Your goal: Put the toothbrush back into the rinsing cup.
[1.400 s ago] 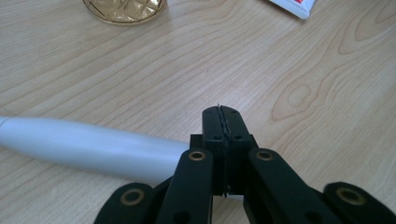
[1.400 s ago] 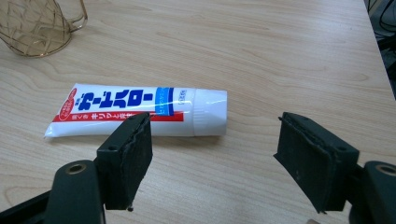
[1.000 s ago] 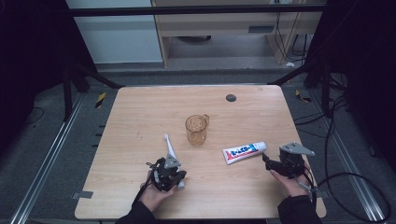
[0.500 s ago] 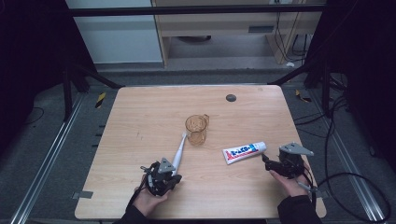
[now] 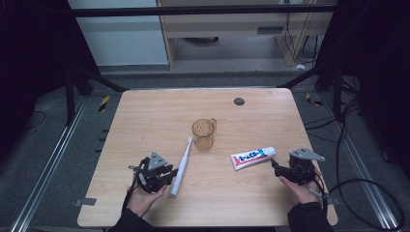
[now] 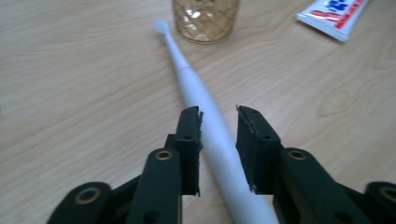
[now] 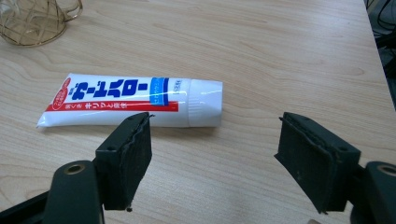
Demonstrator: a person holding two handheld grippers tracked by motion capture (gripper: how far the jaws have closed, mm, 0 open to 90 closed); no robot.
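Left tongs [image 6: 218, 116], just opening, straddle a white toothbrush [image 6: 205, 107] lying on the counter [image 5: 145, 116]; right tongs [image 7: 215, 140] gape wide beside a toothpaste tube [image 7: 130, 100].

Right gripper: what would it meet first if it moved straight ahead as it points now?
Probably the toothpaste tube, lying on the table just beyond its open tongs; depth is uncertain.

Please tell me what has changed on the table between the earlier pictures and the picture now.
The toothbrush, held upright by the left gripper a second ago, was tipped over and now lies flat, its head beside the cup. The gripper's jaws have just been opening; the handle lies loose between them. The toothpaste tube, the cup and the open right gripper kept their places.
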